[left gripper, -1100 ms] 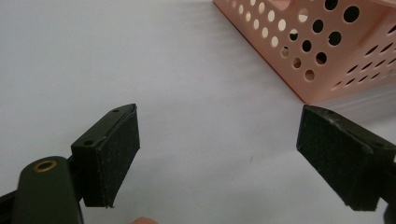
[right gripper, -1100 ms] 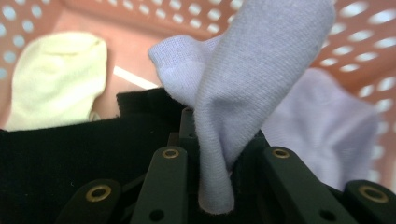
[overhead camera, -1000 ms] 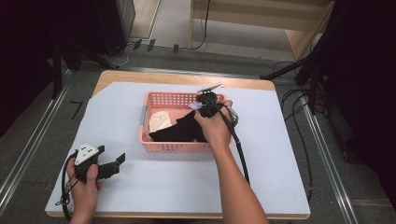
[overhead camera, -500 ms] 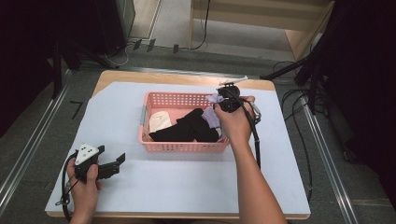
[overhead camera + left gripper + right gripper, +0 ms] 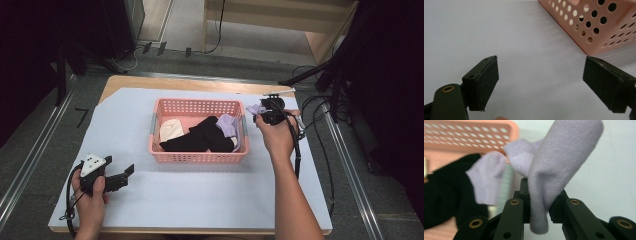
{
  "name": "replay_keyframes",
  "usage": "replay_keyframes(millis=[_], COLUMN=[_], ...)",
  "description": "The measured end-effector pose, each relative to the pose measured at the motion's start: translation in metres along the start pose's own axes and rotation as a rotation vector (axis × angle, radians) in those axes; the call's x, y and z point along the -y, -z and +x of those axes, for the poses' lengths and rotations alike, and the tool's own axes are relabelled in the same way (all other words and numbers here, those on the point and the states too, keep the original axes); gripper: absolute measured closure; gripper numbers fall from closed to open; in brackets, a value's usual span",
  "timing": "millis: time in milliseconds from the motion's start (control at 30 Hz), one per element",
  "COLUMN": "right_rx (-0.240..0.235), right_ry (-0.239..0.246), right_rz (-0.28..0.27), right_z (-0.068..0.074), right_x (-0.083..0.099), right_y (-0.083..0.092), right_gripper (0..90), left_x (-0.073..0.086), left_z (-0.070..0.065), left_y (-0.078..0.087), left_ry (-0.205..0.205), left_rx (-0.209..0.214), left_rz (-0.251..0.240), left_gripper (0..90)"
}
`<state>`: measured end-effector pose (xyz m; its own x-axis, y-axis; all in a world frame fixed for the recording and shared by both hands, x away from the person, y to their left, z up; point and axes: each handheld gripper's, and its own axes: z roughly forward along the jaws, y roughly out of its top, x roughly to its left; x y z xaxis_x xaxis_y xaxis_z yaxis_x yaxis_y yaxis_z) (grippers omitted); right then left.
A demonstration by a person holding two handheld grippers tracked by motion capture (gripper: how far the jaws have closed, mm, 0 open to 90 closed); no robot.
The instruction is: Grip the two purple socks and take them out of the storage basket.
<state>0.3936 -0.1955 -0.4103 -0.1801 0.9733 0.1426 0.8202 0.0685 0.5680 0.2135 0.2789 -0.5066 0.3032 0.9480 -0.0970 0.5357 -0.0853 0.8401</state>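
The right tongs [image 5: 537, 212] are clenched on a lilac sock [image 5: 559, 167]; in the right gripper view the knit is pinched between the two black jaws, its toe and heel flopping above them and a short tail hanging below. In the high view the same right tongs [image 5: 264, 111] now sit just beyond the right end of the pink basket [image 5: 197, 157], over the bare white sheet of the bench [image 5: 200, 200]. A second ago that hand was over the middle of the basket, down among the clothes, and half a second ago at its right rim. So the sock [image 5: 256, 108] has been drawn out of the pile and carried sideways, clear of the basket wall. I judge the pick to be done and the carry under way, with a set-down on the open sheet to the right as the likely next step.

A second lilac sock [image 5: 227, 125] lies in the basket, resting on a black garment [image 5: 197, 137], beside a cream item [image 5: 170, 131] at the left end.

The left tongs [image 5: 549, 82] are released, jaws wide apart with nothing between them, low over the bench near the basket's corner [image 5: 599, 30]. In the high view the left tongs [image 5: 120, 177] rest at the near left of the bench, unmoved over that second.
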Motion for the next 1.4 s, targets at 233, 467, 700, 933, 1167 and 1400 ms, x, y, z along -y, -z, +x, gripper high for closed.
replay_keyframes(millis=[233,467,700,933,1167,1400], right_rx=[0.041,0.079,0.052,0.028,-0.009,-0.035], right_ry=[-0.036,-0.069,-0.053,0.02,0.08,0.138], right_rz=[0.045,0.084,0.039,0.009,-0.014,0.012], right_z=[-0.03,-0.047,-0.03,0.006,0.046,0.072], right_x=[0.019,0.032,0.023,0.007,-0.004,-0.003], right_y=[-0.013,-0.023,-0.016,-0.009,-0.006,-0.022], right_gripper=[76.6,62.5,48.4,48.8,50.6,51.9], left_x=[0.0,0.0,0.0,0.0,0.0,0.0], left_z=[0.0,0.0,0.0,0.0,0.001,0.001], left_y=[0.0,0.0,0.0,0.0,0.0,0.0], left_ry=[-0.004,-0.001,-0.004,0.002,0.003,0.003], left_rx=[-0.001,0.0,-0.001,0.002,0.006,0.006], left_rz=[0.0,0.0,0.0,0.001,0.003,0.003], left_gripper=[14.5,14.4,14.4,14.4,14.4,14.4])
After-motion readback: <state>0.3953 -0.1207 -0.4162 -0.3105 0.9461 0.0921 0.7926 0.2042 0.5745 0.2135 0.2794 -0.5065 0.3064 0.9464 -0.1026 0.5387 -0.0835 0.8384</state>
